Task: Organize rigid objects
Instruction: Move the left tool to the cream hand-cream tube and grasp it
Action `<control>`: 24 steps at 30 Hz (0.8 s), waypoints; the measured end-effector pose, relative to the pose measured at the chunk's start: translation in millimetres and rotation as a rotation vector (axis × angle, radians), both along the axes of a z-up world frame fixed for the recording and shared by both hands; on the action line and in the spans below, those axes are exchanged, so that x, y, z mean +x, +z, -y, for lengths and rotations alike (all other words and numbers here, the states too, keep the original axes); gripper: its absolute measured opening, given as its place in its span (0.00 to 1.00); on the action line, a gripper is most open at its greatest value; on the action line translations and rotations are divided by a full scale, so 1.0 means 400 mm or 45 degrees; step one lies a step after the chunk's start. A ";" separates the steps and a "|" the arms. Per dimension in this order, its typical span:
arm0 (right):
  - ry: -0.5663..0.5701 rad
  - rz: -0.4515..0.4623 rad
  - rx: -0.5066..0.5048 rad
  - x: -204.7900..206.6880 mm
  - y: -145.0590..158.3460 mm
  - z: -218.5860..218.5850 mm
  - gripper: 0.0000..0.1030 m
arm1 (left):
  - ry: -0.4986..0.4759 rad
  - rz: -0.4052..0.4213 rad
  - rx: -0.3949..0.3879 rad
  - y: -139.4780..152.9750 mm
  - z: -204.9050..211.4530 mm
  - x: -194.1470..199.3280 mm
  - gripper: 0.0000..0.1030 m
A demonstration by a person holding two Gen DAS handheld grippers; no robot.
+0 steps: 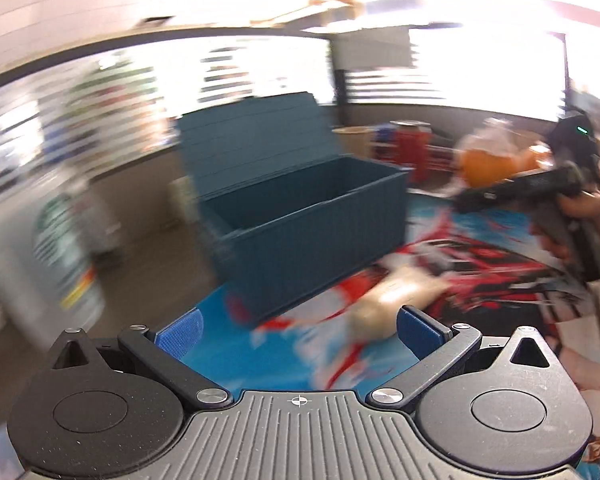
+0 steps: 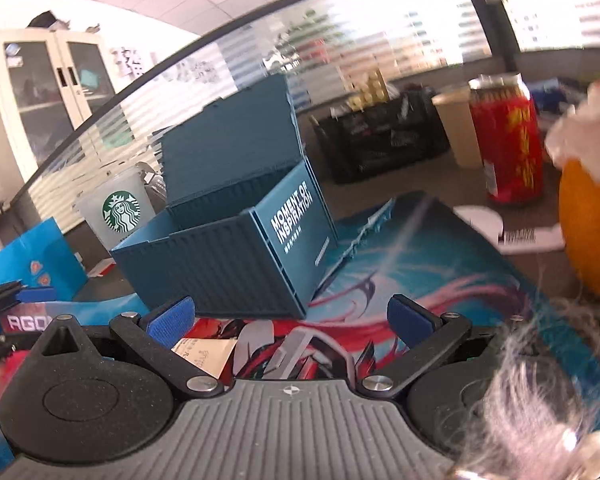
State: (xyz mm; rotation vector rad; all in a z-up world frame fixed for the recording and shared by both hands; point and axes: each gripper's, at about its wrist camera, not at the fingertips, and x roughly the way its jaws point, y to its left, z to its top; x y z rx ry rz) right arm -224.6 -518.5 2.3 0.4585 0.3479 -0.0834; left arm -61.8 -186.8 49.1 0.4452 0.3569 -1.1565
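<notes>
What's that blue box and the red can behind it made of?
The blue box looks like matte moulded plastic: ribbed, container-style walls, printed white lettering. The red can seems thin metal, glossy printed: shiny rim and reflections, though I can't be certain.

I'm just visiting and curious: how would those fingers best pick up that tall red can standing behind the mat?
Probably around the middle of the red can, approached level from its open front side. It stands upright and its round body looks narrower than the open right gripper. A paper cup stands close on one side and an orange plush toy on the other, so a sideways approach looks cramped.
</notes>
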 end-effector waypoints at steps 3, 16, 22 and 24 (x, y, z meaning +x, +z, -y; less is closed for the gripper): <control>0.016 0.037 0.039 -0.006 0.001 0.006 1.00 | -0.118 0.026 0.069 -0.010 0.067 0.010 1.00; 0.033 0.031 0.305 -0.009 -0.039 0.048 1.00 | -0.445 -0.080 0.297 -0.113 0.234 -0.019 0.94; 0.030 0.072 0.356 -0.022 -0.046 0.058 1.00 | -0.446 -0.126 0.255 -0.125 0.257 -0.001 0.70; 0.016 0.088 0.369 -0.027 -0.047 0.061 1.00 | -0.417 -0.148 0.248 -0.123 0.260 0.008 0.56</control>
